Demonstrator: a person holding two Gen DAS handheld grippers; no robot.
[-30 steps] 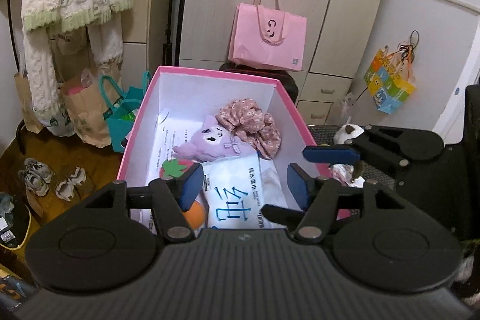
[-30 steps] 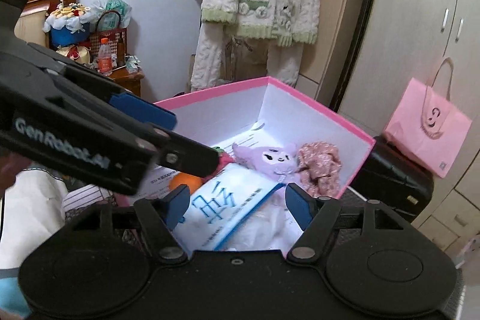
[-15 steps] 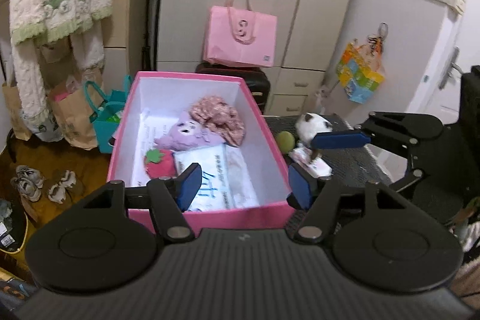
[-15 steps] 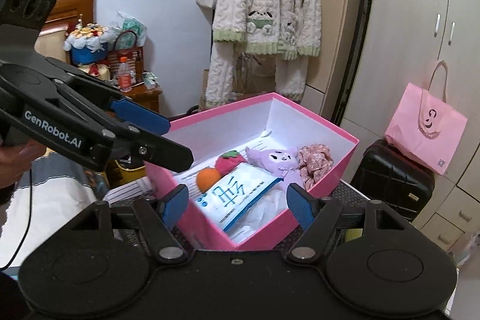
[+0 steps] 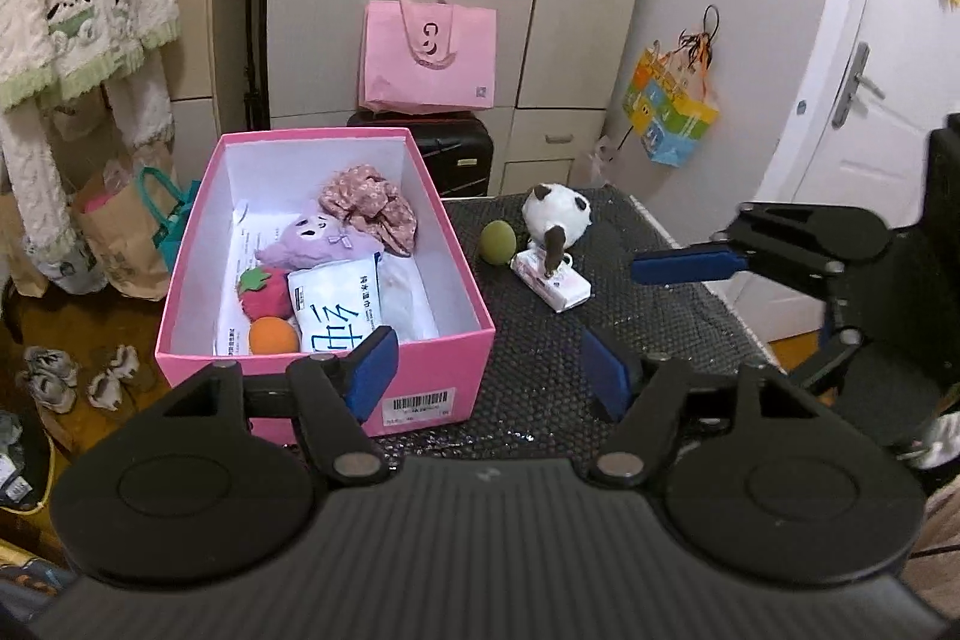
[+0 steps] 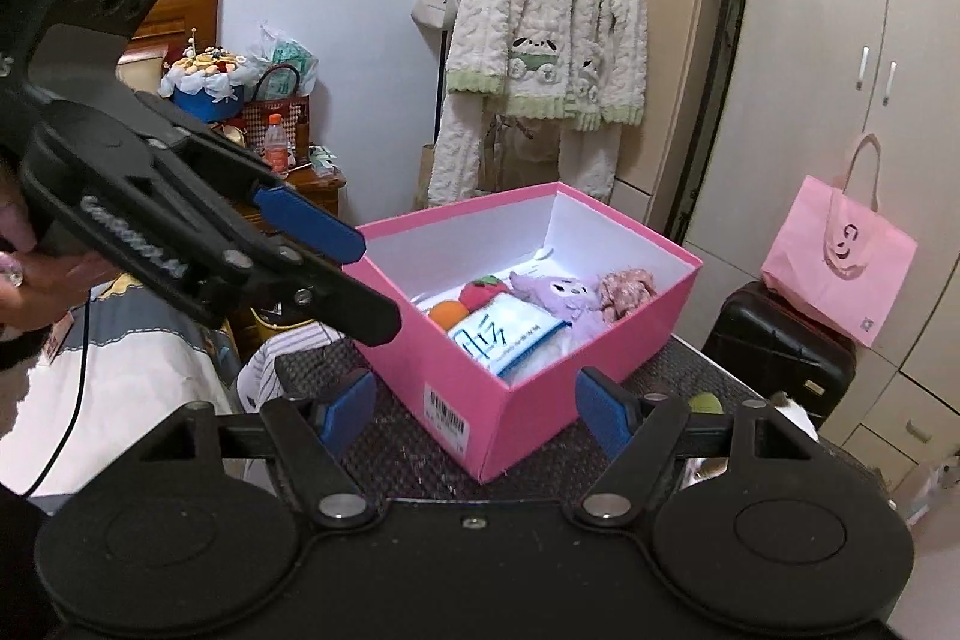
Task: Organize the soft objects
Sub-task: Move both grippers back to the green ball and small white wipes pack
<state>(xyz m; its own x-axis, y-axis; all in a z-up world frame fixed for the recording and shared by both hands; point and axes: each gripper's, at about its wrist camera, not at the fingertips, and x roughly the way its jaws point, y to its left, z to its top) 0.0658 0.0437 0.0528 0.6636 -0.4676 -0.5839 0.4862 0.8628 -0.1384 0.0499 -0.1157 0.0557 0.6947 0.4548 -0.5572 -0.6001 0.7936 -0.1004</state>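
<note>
A pink box [image 5: 432, 388] on a black mesh table holds a floral scrunchie [image 5: 372, 208], a purple plush [image 5: 312, 244], a strawberry toy [image 5: 261, 292], an orange ball [image 5: 273, 337] and a wipes pack [image 5: 336, 310]. To its right on the table lie a green ball [image 5: 497, 242], a panda plush [image 5: 558, 214] and a small tissue pack [image 5: 552, 280]. My left gripper [image 5: 489, 373] hovers before the box's near right corner; its jaws are opening with nothing between them. My right gripper [image 6: 474, 412] stands open and empty in front of the box [image 6: 540, 400].
A pink tote bag [image 5: 429, 52] sits on a black suitcase [image 5: 456, 148] behind the box, against wardrobe doors. A fleece jacket [image 6: 540, 40] hangs at the left, with paper bags and shoes [image 5: 54, 376] on the floor below. A white door [image 5: 870, 100] stands at the right.
Both grippers have drawn back and upward from over the box. The whole box and the toys on the table beside it have come into view. The left jaws stand a little wider.
</note>
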